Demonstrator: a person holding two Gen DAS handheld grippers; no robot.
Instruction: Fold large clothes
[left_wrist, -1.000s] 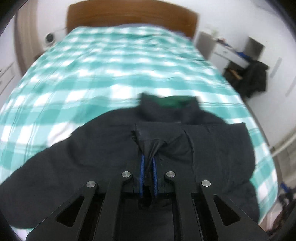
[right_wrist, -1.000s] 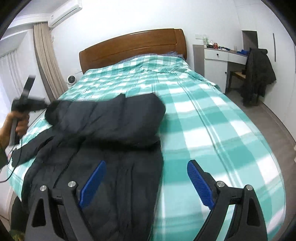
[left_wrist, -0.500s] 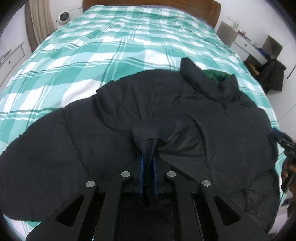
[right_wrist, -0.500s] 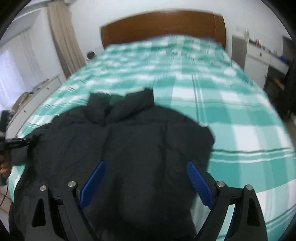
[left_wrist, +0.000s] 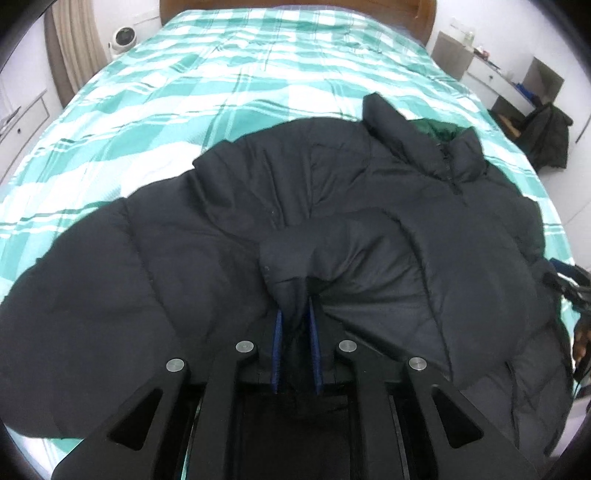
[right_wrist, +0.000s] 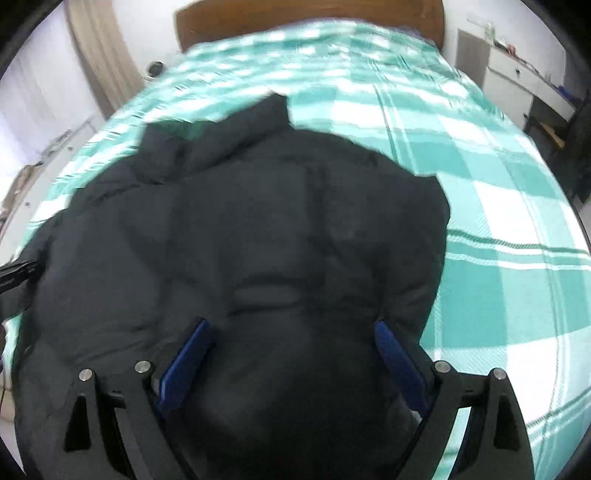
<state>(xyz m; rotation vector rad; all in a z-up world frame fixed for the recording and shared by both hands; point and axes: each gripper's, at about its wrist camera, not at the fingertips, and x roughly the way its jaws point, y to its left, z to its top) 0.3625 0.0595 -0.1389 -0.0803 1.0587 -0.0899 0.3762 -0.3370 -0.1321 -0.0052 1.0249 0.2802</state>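
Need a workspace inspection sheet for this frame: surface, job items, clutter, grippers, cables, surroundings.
Surface: bed with green-white checked cover.
Job's things: black puffer jacket spread on the bed, collar toward the headboard, green lining showing.
Clutter: nothing seen on the bed.
Grippers: left gripper jaws shut on a bunched sleeve end; right gripper jaws open above the jacket, no grip.
Cables: nothing seen.
Surroundings: curtain, small fan, white desk, dark coat hung by the desk.
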